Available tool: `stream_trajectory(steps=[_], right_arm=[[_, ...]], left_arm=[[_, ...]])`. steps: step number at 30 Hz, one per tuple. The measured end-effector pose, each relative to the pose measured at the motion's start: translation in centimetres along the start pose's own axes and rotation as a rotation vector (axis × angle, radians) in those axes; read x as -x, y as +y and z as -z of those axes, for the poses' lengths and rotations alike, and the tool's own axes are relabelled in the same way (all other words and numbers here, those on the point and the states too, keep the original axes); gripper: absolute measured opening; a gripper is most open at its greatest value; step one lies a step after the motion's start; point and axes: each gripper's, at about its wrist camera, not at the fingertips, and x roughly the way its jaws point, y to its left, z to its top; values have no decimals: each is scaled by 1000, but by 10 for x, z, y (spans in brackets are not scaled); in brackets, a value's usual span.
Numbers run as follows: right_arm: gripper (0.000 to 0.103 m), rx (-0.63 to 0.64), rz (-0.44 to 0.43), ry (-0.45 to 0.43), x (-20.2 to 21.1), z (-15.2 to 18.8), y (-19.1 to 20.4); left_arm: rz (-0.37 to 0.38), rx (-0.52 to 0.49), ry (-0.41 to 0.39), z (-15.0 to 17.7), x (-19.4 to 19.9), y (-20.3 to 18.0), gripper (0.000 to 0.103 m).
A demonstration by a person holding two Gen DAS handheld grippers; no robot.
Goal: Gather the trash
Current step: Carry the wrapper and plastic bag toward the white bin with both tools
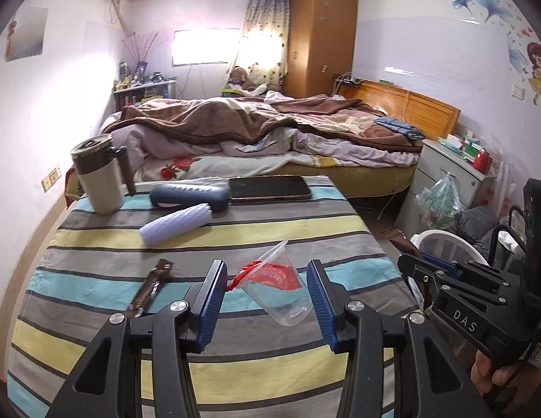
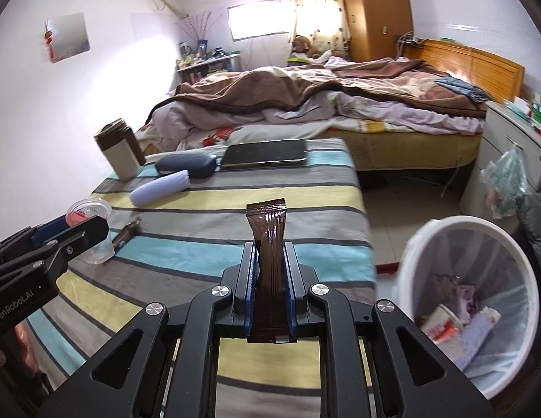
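A clear plastic cup [image 1: 282,292] with a red wrapper inside stands tilted on the striped table [image 1: 235,233], between the open jaws of my left gripper [image 1: 267,278], which does not touch it. The cup also shows in the right wrist view [image 2: 92,230]. A brown snack wrapper [image 1: 152,287] lies on the table left of the cup; it also shows in the right wrist view [image 2: 126,233]. My right gripper [image 2: 268,264] is shut on another brown wrapper [image 2: 268,244], held upright above the table's right part. A white trash bin [image 2: 441,240] with several scraps stands on the floor to the right.
A beige mug [image 1: 96,177], a dark blue case [image 1: 188,196], a pale lilac roll [image 1: 176,224] and a tablet [image 1: 268,188] lie at the table's far end. A bed [image 1: 270,132] is behind. A nightstand [image 1: 455,170] with a hanging bag stands right.
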Motion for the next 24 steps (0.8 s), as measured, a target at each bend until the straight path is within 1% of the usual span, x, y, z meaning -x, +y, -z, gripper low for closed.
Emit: stream_trajectory(steps=[9, 15, 20, 22, 24], right_arm=[[17, -63, 65, -27, 21, 9, -35], [17, -112, 119, -46, 37, 17, -67], [17, -154, 170, -47, 47, 26, -95], [17, -173, 189, -45, 50, 29, -105], [17, -193, 211, -45, 53, 32, -115]], left_arm=[[84, -69, -4, 0, -2, -56, 48], [132, -117, -1, -2, -7, -91, 48], [181, -172, -4, -4, -12, -128, 48], [211, -196, -9, -5, -13, -143, 48], [232, -213, -1, -7, -18, -157, 48]])
